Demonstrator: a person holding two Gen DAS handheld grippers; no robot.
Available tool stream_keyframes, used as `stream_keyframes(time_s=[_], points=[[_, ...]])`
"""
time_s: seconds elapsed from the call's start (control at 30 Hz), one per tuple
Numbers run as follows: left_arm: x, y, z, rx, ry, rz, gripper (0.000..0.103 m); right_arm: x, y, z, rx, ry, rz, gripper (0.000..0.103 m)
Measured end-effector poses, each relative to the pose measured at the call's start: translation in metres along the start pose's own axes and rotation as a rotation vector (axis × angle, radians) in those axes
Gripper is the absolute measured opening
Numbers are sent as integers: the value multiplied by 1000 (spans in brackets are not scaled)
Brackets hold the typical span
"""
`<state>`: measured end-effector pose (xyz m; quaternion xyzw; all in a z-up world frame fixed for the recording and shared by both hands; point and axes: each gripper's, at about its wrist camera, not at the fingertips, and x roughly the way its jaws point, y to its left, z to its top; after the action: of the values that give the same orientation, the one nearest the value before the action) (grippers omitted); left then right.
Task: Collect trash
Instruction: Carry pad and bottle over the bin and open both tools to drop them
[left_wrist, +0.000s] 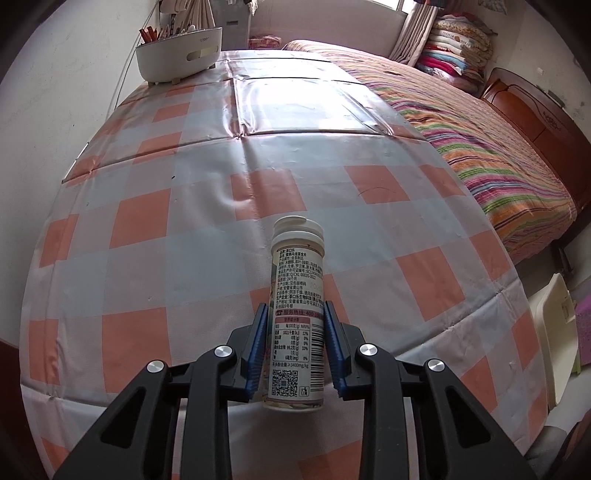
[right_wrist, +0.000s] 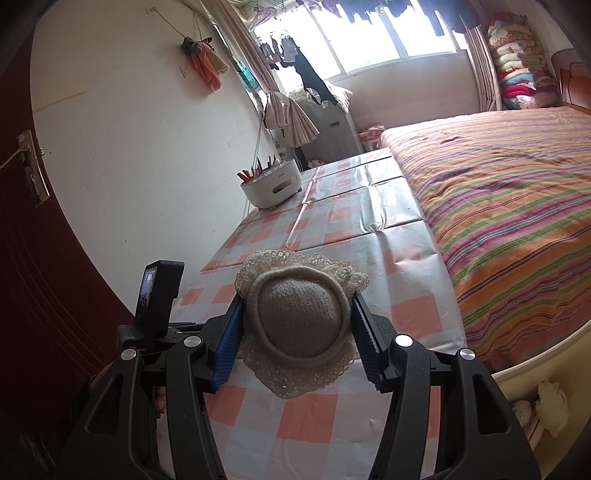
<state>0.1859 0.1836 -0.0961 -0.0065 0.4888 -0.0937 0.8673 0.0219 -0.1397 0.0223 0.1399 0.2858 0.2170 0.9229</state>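
I've got the left gripper (left_wrist: 295, 345) jaws clamped around the bottle (left_wrist: 296, 314) and the right gripper (right_wrist: 295, 332) jaws pinching the knitted hat (right_wrist: 300, 325), both lifted off the desk (left_wrist: 147, 240), presumably to carry off.

The left gripper (left_wrist: 295, 350) is being held low and level, pointing forward. Its two blue ribbed pads (left_wrist: 258, 354) are being pressed against opposite sides of a white bottle (left_wrist: 295, 314), which is being carried upright between them. The right gripper (right_wrist: 299, 332) is being held at a similar height. Its pads (right_wrist: 228, 349) are being kept wider apart, closed against the sides of a knitted hat (right_wrist: 301, 325), which is being gripped between them.
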Motion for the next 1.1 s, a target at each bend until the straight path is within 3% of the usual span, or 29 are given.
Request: stream_keyframes(time_s=[0.6,0.87,1.1], points=[[-49,-81,-4,69,-96,-174,28,-27,-32,-4,21,-48,-94,54],[-73,-148,-13,159,-116,-286,28,-68,-83,-18,100,-108,-213,54],[-83,-205,-26,233,-106,-358,28,-103,-140,-37,175,-132,-383,55]])
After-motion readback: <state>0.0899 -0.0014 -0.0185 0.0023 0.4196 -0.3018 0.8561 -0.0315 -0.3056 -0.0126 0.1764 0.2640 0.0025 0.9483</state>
